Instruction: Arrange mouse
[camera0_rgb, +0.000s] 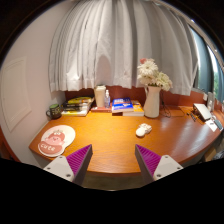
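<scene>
The white mouse (143, 129) sat alone on the wooden bench (110, 140), well beyond your gripper (112, 159), whose jaws were wide and held nothing, so you likely needed to reach forward first.

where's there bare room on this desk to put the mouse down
Bare wood lies between the fingers of the open hand-held gripper and the mouse, and between the round mat and the mouse. The back edge is crowded: mug, books, vase.

No legible text, even on the round mat (56, 139)
</scene>
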